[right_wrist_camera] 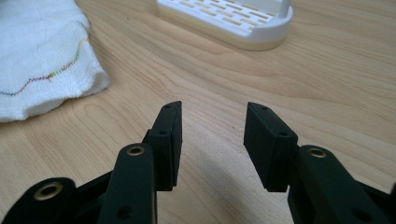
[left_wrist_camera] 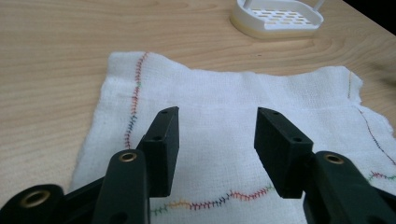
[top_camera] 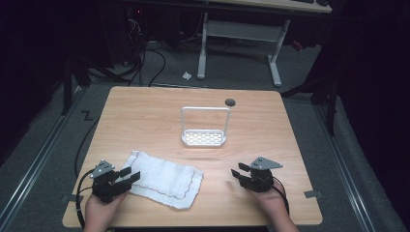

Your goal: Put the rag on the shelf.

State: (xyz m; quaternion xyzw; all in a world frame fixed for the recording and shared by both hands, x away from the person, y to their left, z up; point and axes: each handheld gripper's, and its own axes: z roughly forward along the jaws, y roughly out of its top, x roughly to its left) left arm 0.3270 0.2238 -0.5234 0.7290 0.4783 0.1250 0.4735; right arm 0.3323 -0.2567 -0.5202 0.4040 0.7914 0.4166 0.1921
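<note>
Both grippers are black: the left gripper [top_camera: 126, 177] and right gripper [top_camera: 239, 172] each carry a grey three-cornered plate on top and trail a black cable. Their flat, blocky jaws show small screw holes (brass-ringed pivots behind). Hands are bare.

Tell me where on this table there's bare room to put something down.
The far left stretch of the table, beyond the cloth and left of the white rack, is bare. So is the right side, between the rack and the right gripper. The near left is crowded: the left gripper hangs open over the cloth.
</note>
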